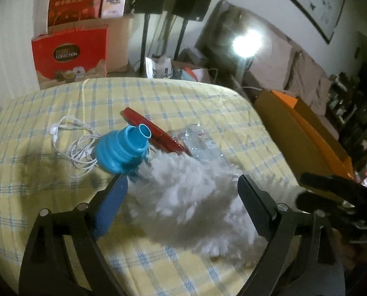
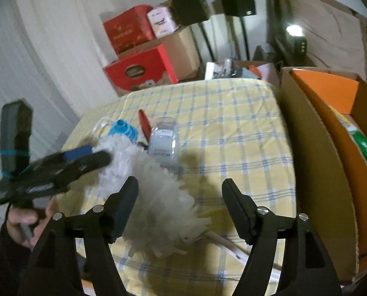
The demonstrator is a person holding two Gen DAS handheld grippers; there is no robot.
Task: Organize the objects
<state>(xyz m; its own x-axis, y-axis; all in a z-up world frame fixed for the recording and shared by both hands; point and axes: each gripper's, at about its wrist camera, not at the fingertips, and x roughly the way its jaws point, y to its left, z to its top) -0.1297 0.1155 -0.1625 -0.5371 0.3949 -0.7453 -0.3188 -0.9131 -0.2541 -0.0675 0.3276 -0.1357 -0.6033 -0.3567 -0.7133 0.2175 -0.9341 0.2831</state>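
Now both grippers, the left gripper (image 1: 182,185) and right gripper (image 2: 179,190), are standing wide open, gripping nothing, straddling the fluffy white duster (image 1: 190,197), so closing squarely on its handle (image 2: 222,240) rather than the fluff seems wisest.

The left gripper (image 1: 182,182) stands with its black jaws spread wide above a yellow cloth with a blue check (image 1: 178,98), and the fluffy white duster head (image 1: 195,197) lies on the cloth between the jaws without either pad pressing on it. Just beyond the left finger a blue ribbed collapsible funnel (image 1: 123,148) lies tipped on its side, touching the fluff. A coil of white earphone cable (image 1: 77,145) sits beside it. Behind the funnel lie a flat glossy red case (image 1: 153,133) and a crumpled clear plastic bottle (image 1: 203,143). The right gripper (image 1: 331,197) shows blurred at the right edge.
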